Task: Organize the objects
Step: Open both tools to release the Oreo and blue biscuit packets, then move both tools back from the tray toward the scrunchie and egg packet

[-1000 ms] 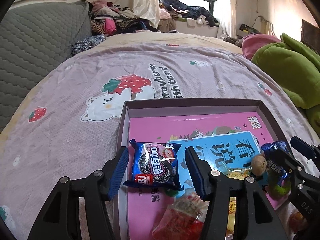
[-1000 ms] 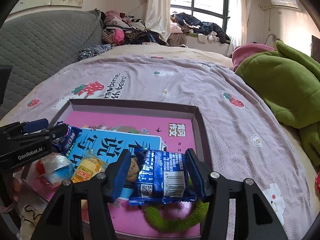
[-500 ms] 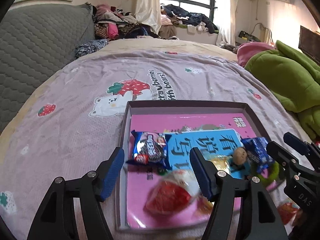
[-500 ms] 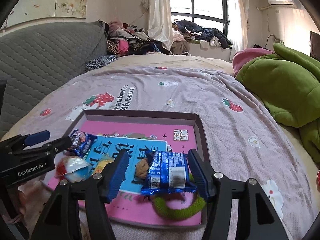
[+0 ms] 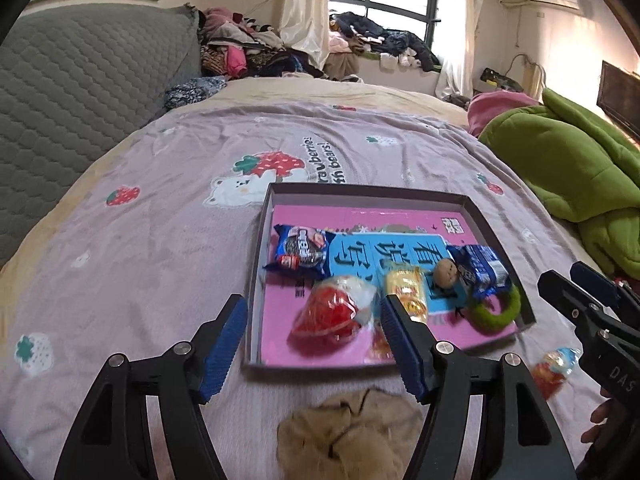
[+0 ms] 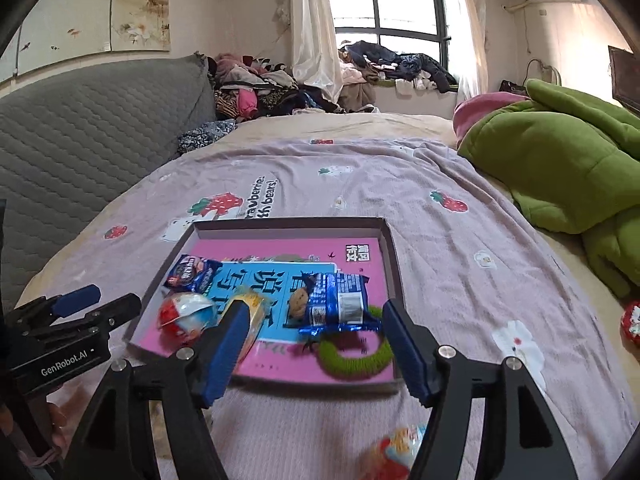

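A shallow purple tray (image 5: 360, 193) (image 6: 288, 224) lies on the bed with a pink book inside. On it rest an Oreo packet (image 5: 302, 250), a blue booklet (image 5: 384, 256), a red and white egg packet (image 5: 334, 312), a yellow packet (image 5: 406, 290), a blue snack packet (image 6: 340, 304) and a green ring (image 6: 352, 360). My left gripper (image 5: 311, 308) hangs open over the tray's near edge, holding nothing. My right gripper (image 6: 314, 312) is also drawn back above the near edge, its jaws opening with nothing between them.
A beige scrunchie (image 5: 348, 432) lies on the sheet just in front of the tray. A small egg toy (image 6: 400, 452) sits near the right gripper, and another red packet (image 6: 632, 320) at the far right. A green quilt (image 6: 560, 160) fills the right side, a grey headboard (image 6: 80, 128) the left.
Both grippers let go of their packets, the left the Oreo packet and the right the blue one, opened wider, and pulled back and up from the tray.
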A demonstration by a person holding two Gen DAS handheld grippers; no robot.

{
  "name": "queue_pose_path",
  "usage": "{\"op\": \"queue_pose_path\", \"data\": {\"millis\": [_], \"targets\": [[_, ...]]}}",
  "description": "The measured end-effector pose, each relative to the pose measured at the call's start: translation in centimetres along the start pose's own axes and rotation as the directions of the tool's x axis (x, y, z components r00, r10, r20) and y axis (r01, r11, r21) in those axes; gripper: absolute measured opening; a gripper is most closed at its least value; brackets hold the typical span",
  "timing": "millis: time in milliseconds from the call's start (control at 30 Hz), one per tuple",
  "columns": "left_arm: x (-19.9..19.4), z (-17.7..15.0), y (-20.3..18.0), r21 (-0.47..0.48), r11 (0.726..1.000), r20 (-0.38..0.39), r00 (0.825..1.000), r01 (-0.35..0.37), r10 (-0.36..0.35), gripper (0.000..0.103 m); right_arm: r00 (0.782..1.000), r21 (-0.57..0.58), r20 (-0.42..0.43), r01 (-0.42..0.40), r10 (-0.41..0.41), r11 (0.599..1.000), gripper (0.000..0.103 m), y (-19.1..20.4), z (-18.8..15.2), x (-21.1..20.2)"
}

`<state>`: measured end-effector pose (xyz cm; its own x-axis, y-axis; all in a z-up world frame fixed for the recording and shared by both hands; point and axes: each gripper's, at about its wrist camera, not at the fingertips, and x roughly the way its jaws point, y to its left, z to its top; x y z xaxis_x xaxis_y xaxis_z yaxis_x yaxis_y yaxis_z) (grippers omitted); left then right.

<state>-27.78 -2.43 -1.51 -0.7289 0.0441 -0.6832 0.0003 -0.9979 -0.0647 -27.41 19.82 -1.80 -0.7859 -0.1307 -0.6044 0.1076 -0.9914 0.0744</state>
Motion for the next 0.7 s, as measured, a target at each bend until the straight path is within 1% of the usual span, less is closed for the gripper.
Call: {"op": "queue_pose_path", "data": {"millis": [267,500,700], "targets": [[-4.8,-0.5,-0.9,0.019,1.000,0.011,1.000,-0.011,0.011,0.071,0.999,-0.017,0.027,-0.027,0.028,0.999,0.069,1.0,1.3,-5.1],[-9.2,0.2,-0.9,0.007,1.000,0.041,0.999,-0.017,0.017,0.071,0.999,-0.040,0.036,-0.021,0.022,0.999,0.069,1.4,2.5,-9.0],[-12.1,0.4,-0.9,0.012,1.000,0.054,0.998,-0.024,0.024,0.072,0.999,-0.047,0.051,-0.018,0.020,0.999,0.069,1.3,3.0,-11.9]]}}
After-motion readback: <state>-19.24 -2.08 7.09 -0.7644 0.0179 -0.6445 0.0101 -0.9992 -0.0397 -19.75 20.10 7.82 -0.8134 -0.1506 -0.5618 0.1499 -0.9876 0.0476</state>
